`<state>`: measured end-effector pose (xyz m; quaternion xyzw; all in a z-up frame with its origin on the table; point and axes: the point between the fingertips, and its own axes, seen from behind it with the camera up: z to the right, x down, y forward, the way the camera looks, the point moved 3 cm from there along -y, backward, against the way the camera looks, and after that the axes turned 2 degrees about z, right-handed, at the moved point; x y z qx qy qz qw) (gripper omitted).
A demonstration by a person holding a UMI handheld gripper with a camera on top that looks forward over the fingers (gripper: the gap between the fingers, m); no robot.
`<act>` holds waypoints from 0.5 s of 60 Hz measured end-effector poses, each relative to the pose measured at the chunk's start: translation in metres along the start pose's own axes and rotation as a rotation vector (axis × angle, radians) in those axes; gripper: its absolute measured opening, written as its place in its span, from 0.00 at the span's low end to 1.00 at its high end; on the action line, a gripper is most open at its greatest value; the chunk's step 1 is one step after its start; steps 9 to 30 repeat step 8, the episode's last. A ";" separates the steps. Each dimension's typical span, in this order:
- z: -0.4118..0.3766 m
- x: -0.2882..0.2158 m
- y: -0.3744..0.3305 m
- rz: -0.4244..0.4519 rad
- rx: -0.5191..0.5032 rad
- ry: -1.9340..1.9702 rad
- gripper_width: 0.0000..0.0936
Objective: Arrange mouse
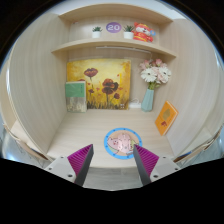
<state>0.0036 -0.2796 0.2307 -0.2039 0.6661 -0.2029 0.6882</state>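
Between open fingers [113, 160]: round flat mousepad [122, 143].

The gripper [113, 160] has two dark grey fingers, each a blocky, angular shape tapering toward its tip. Each finger bears a magenta pad [80, 157] on its inner face, triangular in outline.

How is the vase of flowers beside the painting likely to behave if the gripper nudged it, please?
The vase is tall and narrow with a wide bouquet on top, so it probably tips easily. It looks like glass or ceramic, so likely fragile. The open gripper is well short of it.
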 end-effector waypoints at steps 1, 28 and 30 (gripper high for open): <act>-0.001 0.000 -0.001 0.002 0.000 -0.001 0.86; -0.009 -0.001 -0.006 0.012 -0.012 0.004 0.86; -0.009 -0.001 -0.006 0.012 -0.012 0.004 0.86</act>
